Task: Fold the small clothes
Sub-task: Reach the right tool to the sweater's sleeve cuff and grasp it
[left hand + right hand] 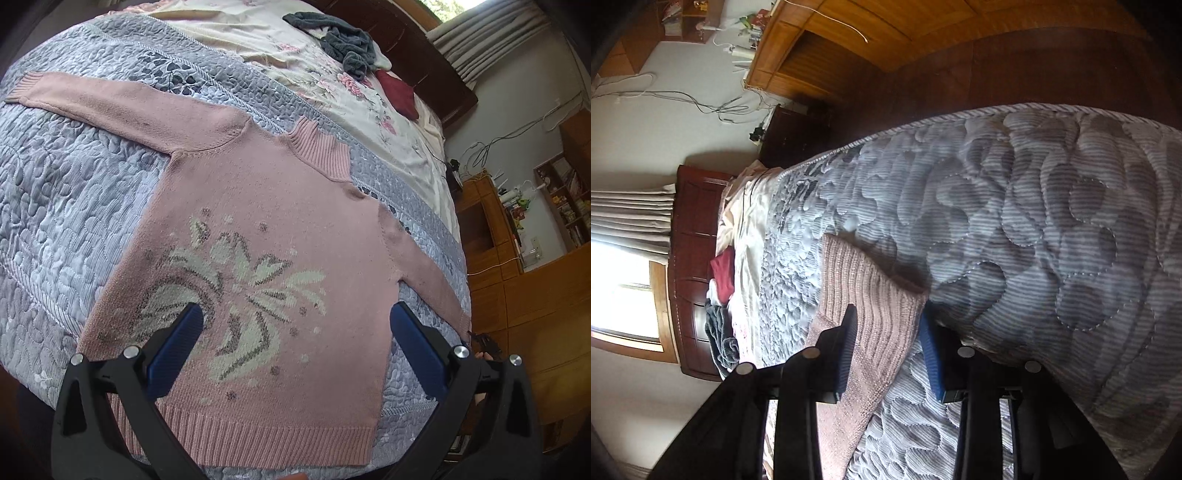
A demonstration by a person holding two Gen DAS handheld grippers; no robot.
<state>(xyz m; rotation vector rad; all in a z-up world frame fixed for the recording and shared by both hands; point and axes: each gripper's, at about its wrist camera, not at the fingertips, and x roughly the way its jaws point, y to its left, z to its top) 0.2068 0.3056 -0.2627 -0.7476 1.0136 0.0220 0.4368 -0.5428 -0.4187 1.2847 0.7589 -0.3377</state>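
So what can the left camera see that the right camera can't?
Only the left view shows the whole pink sweater lying flat, with its flower pattern, collar and far sleeve, under the open left gripper. Only the right view shows the sleeve cuff up close, between the right gripper fingers, jaws open. Both show the quilt, grey clothes and red cloth.

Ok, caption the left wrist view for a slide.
Open left claw above a pink sweater spread flat on a quilted bed.
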